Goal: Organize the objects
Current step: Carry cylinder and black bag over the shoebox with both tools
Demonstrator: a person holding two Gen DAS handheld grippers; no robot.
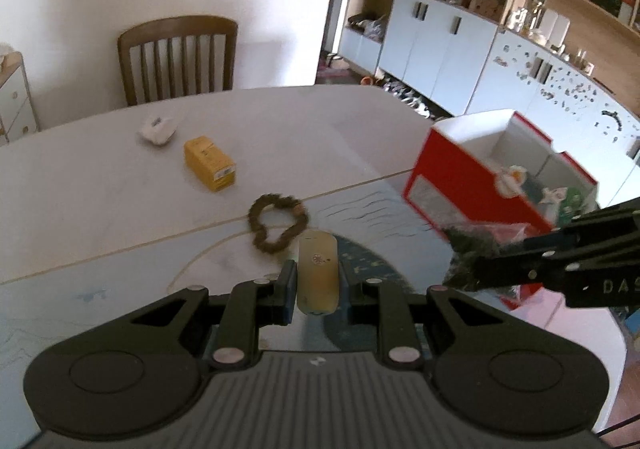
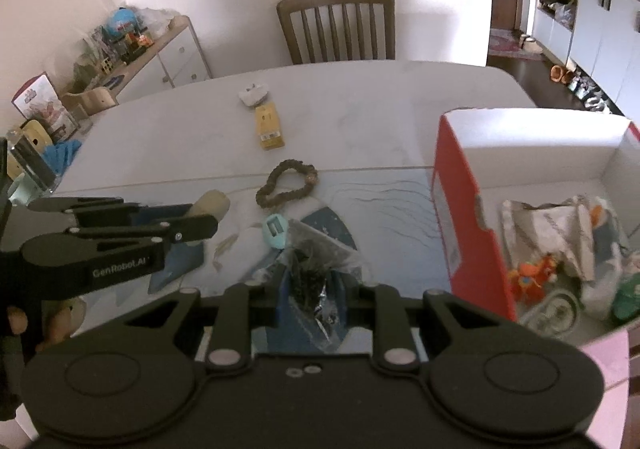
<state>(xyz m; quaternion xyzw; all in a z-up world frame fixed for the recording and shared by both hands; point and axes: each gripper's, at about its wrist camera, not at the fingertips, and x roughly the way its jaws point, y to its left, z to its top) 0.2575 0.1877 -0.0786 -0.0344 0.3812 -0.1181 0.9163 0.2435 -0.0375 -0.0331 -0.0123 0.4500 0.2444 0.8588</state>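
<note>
My left gripper (image 1: pixel 318 281) is shut on a cream cylinder tube (image 1: pixel 318 273), held just above the table; it also shows in the right wrist view (image 2: pixel 212 205). My right gripper (image 2: pixel 312 281) is shut on a clear plastic bag of dark bits (image 2: pixel 312 273), seen at right in the left wrist view (image 1: pixel 476 253). A brown scrunchie (image 1: pixel 277 223) lies on the table ahead. A yellow box (image 1: pixel 209 163) and a white crumpled packet (image 1: pixel 158 131) lie farther back. A red-and-white box (image 2: pixel 472 217) stands open at right with toys and cloth inside. A small teal item (image 2: pixel 275 229) lies by the bag.
The white table (image 1: pixel 100 189) has a drawn-on mat (image 2: pixel 380 209) at its near half. A wooden chair (image 2: pixel 340 25) stands at the far side. A low cabinet (image 2: pixel 160 53) with toys is at left; white cupboards (image 1: pixel 460 45) line the right wall.
</note>
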